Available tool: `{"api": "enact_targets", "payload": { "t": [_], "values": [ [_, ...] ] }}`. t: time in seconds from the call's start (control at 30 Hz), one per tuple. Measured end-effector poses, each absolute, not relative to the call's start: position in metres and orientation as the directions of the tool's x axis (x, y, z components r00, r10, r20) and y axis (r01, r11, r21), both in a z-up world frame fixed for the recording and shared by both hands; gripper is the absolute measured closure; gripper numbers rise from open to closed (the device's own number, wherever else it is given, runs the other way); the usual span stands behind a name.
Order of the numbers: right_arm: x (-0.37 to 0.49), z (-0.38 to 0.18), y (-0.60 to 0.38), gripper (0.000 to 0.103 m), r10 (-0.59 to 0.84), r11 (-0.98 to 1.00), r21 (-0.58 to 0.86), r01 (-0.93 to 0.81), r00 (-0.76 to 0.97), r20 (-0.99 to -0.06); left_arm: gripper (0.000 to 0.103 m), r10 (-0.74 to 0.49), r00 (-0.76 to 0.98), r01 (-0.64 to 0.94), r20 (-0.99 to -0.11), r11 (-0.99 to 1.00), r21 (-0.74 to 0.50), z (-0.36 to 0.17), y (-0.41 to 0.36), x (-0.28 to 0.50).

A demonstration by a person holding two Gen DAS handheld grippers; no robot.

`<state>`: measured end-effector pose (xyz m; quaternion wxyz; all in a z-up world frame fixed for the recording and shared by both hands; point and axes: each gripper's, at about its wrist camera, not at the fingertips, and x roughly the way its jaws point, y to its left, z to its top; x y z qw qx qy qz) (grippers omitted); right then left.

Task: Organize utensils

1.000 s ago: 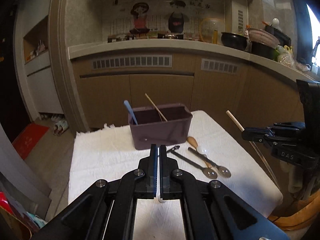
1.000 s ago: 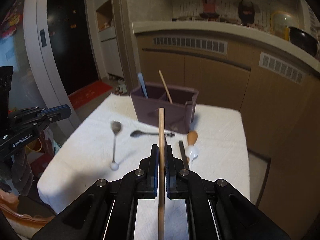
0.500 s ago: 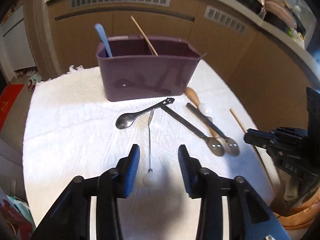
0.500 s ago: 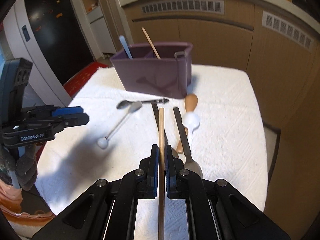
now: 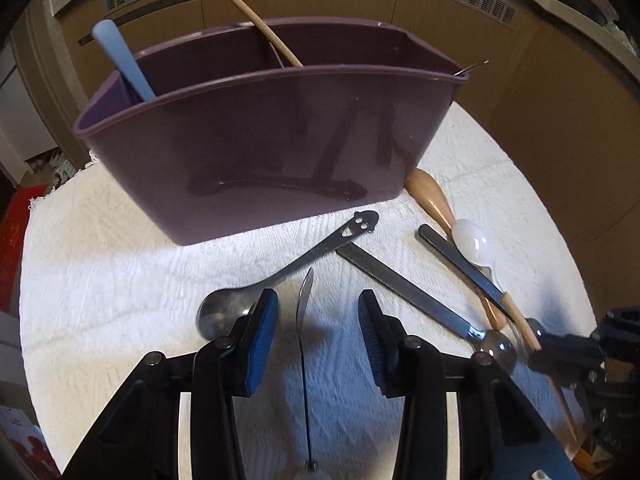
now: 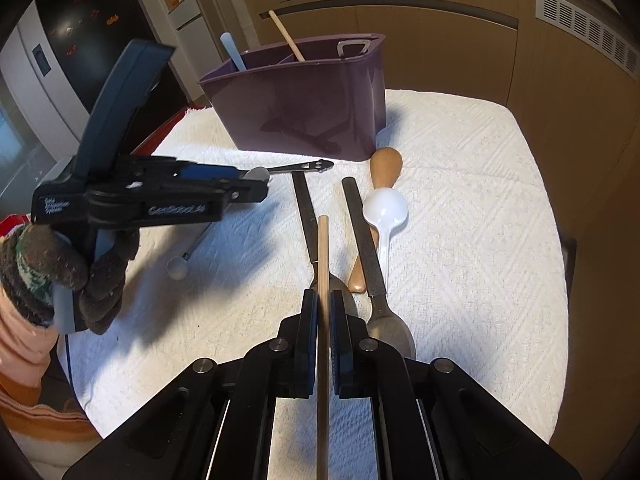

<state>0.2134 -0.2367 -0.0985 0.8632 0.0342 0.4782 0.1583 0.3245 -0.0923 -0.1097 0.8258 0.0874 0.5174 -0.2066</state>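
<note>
Left wrist view: white textured cloth (image 5: 120, 264) before brown cabinets (image 5: 560, 120); left jaws wide, right jaws clamping chopstick (image 6: 322, 264).

White lettering on the side of the left claw (image 6: 256, 184) is too blurred to read; nothing else carries text.

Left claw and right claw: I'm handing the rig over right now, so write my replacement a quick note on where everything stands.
Left claw: open, straddling the thin ball-ended spoon on the white cloth, not yet gripping.
Right claw: shut on a wooden chopstick, low over the cloth.
Done: blue utensil and another chopstick stand in the purple caddy.
Left: steel spoon with cutout handle, two dark-handled spoons, wooden spoon, white plastic spoon, plus both items at the claws.
</note>
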Motion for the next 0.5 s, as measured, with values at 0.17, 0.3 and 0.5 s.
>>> {"api": "enact_targets", "payload": {
  "t": [0.17,0.3,0.5],
  "values": [
    [0.216,-0.106,-0.236,0.097,0.316,0.944,0.224,-0.242,0.469,-0.825,0.088,-0.242,0.391,0.425,-0.888,0.903,-0.059,-0.118,-0.095,0.328],
    [0.216,-0.105,-0.236,0.097,0.315,0.944,0.223,-0.242,0.470,-0.825,0.101,-0.236,0.429,0.426,-0.872,0.904,-0.035,-0.115,-0.093,0.322],
    [0.214,-0.103,-0.234,0.097,0.315,0.944,0.222,-0.243,0.474,-0.822,0.102,-0.258,0.513,0.420,-0.819,0.907,-0.022,-0.086,-0.078,0.293]
  ]
}}
